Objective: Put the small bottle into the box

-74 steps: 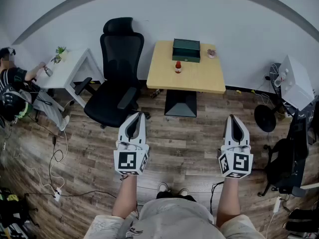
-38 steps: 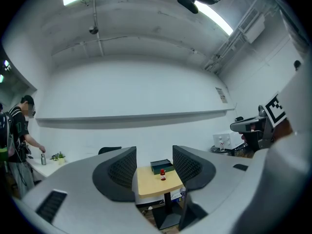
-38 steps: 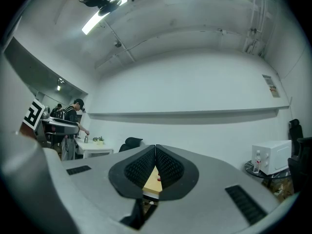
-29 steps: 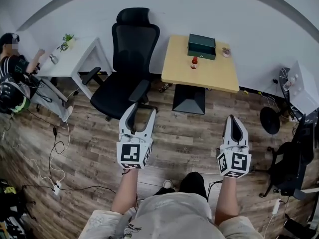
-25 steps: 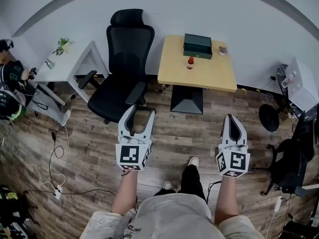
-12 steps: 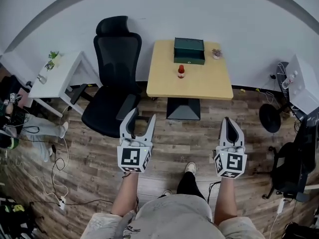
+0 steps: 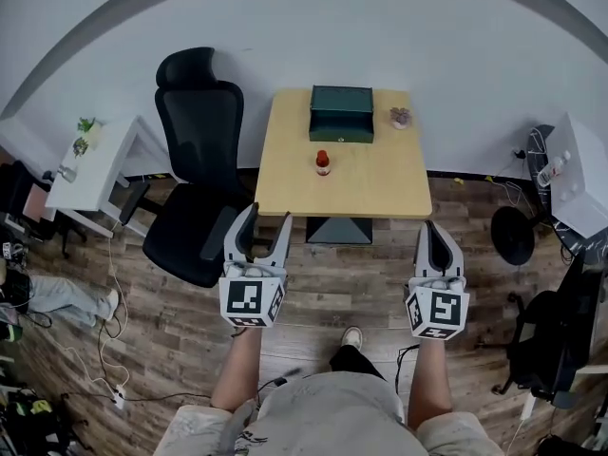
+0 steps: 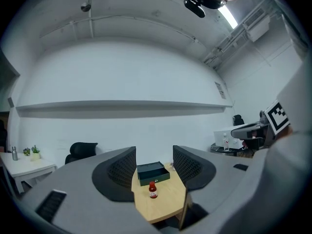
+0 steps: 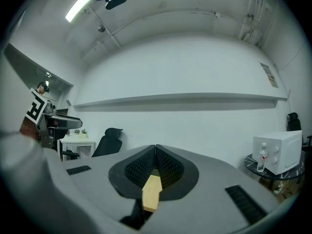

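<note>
Left hand-held gripper spread and empty, short of the table's near edge, aimed straight at the upright small bottle mid-table; box at the table's far edge; right hand-held gripper pinched together, empty, farther from the bottle.

This is looking like an office: a black swivel chair is standing at the left edge of a light wooden table, which is sitting against a plain white wall. A white side table is carrying a small plant, cables are trailing over the wood-plank floor, and a strip light is glowing overhead.
</note>
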A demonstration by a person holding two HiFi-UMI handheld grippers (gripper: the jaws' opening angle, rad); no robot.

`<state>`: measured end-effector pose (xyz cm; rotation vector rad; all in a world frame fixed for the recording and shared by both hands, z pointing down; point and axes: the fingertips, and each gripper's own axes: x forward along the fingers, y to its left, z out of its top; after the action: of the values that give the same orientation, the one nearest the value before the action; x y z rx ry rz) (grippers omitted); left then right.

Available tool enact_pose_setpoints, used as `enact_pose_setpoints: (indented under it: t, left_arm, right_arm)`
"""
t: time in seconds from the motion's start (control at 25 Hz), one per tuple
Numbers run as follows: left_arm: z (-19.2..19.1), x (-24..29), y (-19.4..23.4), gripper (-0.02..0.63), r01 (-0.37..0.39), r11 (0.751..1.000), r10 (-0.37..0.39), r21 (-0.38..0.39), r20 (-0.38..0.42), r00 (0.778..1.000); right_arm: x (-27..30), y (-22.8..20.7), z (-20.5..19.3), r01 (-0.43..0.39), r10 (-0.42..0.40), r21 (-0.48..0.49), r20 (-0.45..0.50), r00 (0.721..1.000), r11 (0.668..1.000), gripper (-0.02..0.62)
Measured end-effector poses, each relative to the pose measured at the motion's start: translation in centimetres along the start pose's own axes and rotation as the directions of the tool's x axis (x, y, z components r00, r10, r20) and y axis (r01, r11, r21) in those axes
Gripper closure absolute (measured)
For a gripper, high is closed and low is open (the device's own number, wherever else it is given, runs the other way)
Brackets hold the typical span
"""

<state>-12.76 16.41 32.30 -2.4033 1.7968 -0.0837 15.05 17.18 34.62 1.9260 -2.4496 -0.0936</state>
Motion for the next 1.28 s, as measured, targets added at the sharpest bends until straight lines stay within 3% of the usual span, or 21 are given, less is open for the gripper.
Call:
enact_pose_setpoints:
  t: [0.4, 0.72, 1.28]
  left_arm:
    - [0.5, 9.3, -2.2, 0.374, -0.012, 1.000, 0.012, 0.014, -0.002, 1.000]
    - [-1.2, 13.9, -1.1, 0.374, -0.014, 1.000, 0.014, -0.006, -0.016, 1.000]
    - [-2.0, 24.4, 8.7, 0.374, -0.020, 0.998, 0.022, -0.057, 0.039, 0.999]
  right_arm:
    - [7.0, -6.5, -0.3, -0.016, 0.016, 0.016, 0.007, 1.000, 1.000, 0.580]
    - [12.3, -7.2, -0.3, -0.039, 0.039, 0.003, 0.009, 0.999, 0.999, 0.580]
    - [26.7, -3.4, 2.4, -0.052, 0.053, -0.051, 0.033, 0.998, 0.997, 0.580]
